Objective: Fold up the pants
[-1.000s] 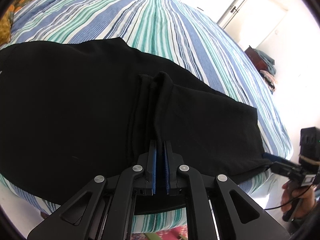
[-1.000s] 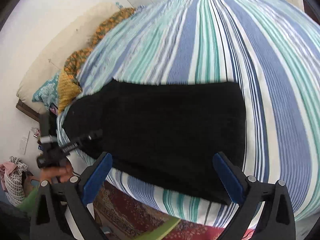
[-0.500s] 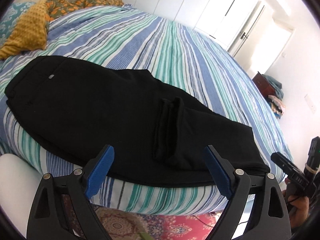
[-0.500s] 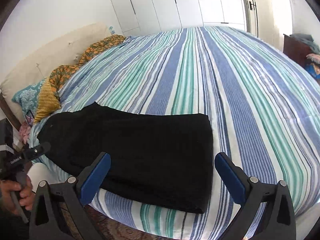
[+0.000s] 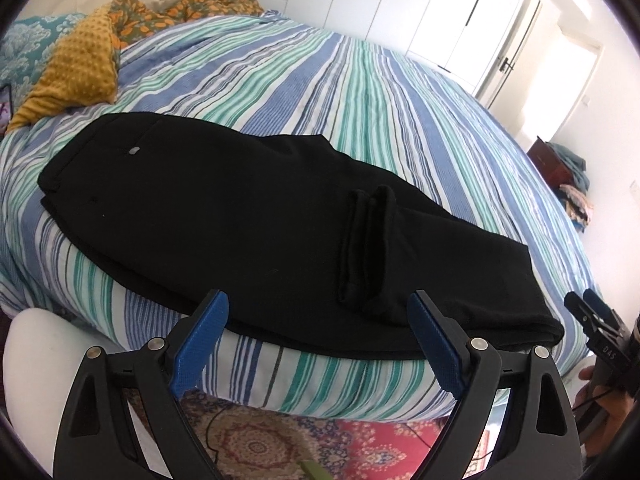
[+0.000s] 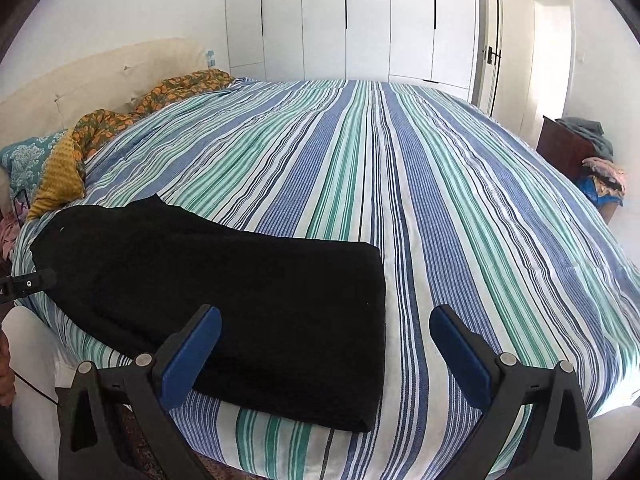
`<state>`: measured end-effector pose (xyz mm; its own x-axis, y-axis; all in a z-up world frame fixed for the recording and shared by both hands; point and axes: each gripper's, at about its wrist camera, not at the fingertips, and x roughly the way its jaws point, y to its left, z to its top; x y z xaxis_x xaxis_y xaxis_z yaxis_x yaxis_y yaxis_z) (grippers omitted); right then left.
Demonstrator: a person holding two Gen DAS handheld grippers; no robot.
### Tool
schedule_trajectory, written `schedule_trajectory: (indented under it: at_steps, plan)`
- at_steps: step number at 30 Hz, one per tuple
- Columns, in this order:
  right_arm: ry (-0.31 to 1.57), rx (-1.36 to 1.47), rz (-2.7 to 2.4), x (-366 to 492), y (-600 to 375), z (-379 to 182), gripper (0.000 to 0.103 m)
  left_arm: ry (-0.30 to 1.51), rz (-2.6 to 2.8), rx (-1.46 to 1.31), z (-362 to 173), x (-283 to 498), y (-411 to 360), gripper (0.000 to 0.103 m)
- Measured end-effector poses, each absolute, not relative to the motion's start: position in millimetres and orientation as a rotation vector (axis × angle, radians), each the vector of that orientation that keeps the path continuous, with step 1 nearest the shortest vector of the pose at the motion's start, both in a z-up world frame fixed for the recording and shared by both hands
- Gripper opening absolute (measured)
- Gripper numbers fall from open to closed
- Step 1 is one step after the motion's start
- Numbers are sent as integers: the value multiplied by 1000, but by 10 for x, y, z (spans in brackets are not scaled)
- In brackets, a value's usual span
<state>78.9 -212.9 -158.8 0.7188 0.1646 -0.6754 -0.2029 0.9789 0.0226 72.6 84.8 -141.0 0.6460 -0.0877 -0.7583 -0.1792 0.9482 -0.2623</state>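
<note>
Both grippers gape empty: left gripper [image 5: 316,340] just opened; right gripper [image 6: 326,356] wide; pants [image 5: 248,216] on bed [image 5: 360,92].

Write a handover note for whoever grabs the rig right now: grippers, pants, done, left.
Left gripper: open, empty, pulled back off the bed edge after letting go.
Right gripper: open, empty, hovering over the near edge.
Pants: black, lying lengthwise along the near edge of the striped bed, legs stacked, waistband toward the pillows. A bunched ridge of cloth stands up mid-leg.
Done: legs laid together.
Left: likely flatten the ridge, then fold across the length.
</note>
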Motion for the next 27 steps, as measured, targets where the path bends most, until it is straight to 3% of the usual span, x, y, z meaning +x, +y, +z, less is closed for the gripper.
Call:
schedule_trajectory:
  at_steps: [15,19,22,24,27]
  plan:
    - [762,-67,229,779,-2119,-1631,103,880,168,-481,-1462,643,1416,91]
    - [767,-82,245,795,-2073,-1647,103,794,232,-604,-1298,703,2072,91]
    - [783,-90,251,799,-2061,-1684,103,748,313,-867,-1420,632,2840,91]
    - [798,-88,251,811,-2058,-1717,103,737,327,-1033,-1604,554,3238,89]
    - [817,-83,251,834,-2043,-1759,103,772,317,-1122,-1834,525,3548,73]
